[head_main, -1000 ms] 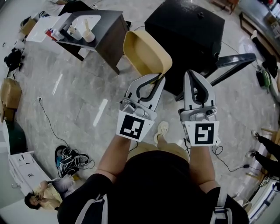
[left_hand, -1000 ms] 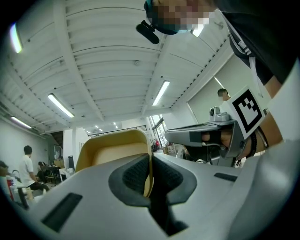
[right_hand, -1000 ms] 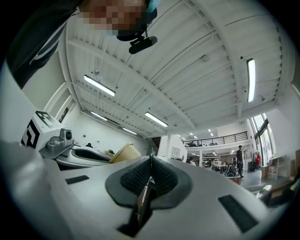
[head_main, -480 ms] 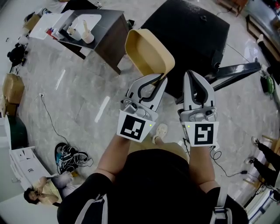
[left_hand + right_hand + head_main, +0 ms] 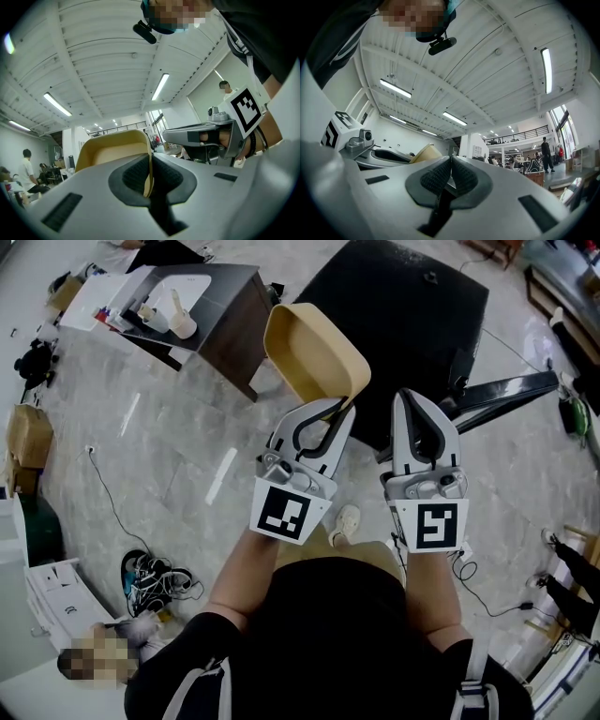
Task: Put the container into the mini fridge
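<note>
container [image 5: 314,352] lengthwise forward, mouth seemingly up

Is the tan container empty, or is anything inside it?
Empty: the head view looks into the tan plastic container, pinched by its rim in the left gripper; only bare inner walls show.

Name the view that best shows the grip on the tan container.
The left gripper view: the left tongs pinch the container by its wall. The head view shows all of it but hides the contact. The right gripper view catches only a corner of it.
</note>
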